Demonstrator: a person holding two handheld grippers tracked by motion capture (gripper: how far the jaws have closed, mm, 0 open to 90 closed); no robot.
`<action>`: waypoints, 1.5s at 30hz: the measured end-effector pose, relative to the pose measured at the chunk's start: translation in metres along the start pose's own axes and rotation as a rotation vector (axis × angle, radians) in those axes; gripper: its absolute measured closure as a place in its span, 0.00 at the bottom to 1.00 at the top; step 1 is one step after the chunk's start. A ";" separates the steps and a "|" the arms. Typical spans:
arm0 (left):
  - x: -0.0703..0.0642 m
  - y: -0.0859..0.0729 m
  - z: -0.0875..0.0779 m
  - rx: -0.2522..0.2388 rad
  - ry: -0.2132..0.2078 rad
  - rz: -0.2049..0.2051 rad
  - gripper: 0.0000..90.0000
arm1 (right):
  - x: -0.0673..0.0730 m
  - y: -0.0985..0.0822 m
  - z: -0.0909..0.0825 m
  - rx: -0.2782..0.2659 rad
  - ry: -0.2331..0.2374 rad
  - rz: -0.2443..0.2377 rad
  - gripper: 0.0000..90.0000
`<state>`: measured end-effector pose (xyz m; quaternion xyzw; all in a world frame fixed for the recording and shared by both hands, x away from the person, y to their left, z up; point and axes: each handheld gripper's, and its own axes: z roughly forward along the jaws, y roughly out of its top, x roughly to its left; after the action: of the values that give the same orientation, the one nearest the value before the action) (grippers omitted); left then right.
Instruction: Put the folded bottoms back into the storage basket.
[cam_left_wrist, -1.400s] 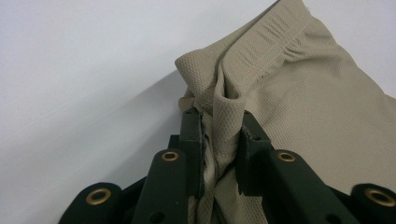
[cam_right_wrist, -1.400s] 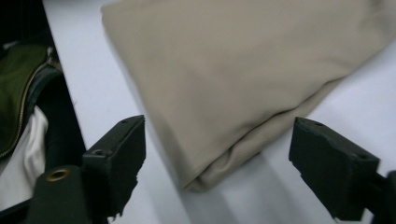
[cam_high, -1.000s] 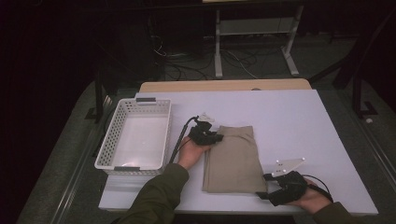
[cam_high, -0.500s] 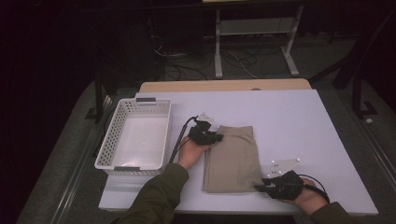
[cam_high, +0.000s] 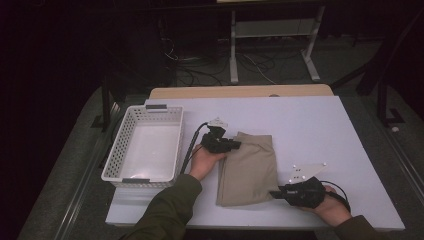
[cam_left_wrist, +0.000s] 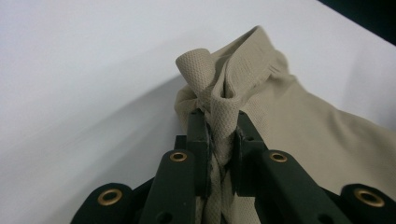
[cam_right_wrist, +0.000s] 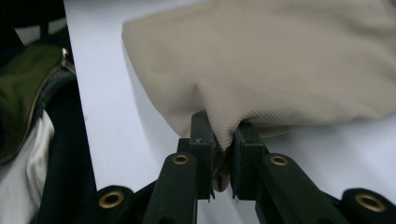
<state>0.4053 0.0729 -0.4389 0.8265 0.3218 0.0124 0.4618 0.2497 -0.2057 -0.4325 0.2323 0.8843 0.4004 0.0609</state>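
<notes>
White table (cam_high: 320, 130) carries everything; places below are given relative to the beige cloth (cam_high: 248, 170), folded flat on the table's near middle. White plastic basket (cam_high: 145, 148) sits well to the left of the cloth, apart from it, on the table's left part. Wooden board edge (cam_high: 240, 92) runs along the table's far side, beyond the cloth.

Person's green sleeve (cam_high: 167, 212) comes in from the near edge, left of the cloth, hand at the cloth's upper left corner. Left gripper (cam_high: 231, 145) sits at that far left corner, jaws pinching a bunched ridge of the cloth's hem; in the left gripper view the left gripper (cam_left_wrist: 221, 135) has fabric squeezed between both black jaws, with a curl of the cloth (cam_left_wrist: 299, 135) sticking up past the tips. Black cable (cam_high: 192, 145) trails from it just left of the cloth.

Right gripper (cam_high: 274, 192) is at the cloth's near right corner, jaws having just closed, now clamped on the edge. In the right gripper view the right gripper (cam_right_wrist: 225, 135) holds a tuck of the cloth (cam_right_wrist: 280, 60) between its jaws, cloth spreading beyond them over the table (cam_right_wrist: 112, 140).
</notes>
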 end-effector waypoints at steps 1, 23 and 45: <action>-0.002 0.001 -0.001 -0.002 -0.008 0.002 0.89 | 0.000 0.001 0.000 -0.008 0.000 -0.003 0.89; -0.046 0.018 -0.004 -0.018 -0.190 0.081 0.89 | -0.009 0.047 0.001 -0.180 0.046 -0.037 0.89; -0.035 0.073 -0.064 -0.041 -0.164 0.087 0.90 | -0.023 0.127 0.004 -0.311 0.081 -0.102 0.90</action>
<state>0.3954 0.0756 -0.3368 0.8283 0.2463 -0.0285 0.5025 0.3169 -0.1410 -0.3436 0.1586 0.8241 0.5378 0.0808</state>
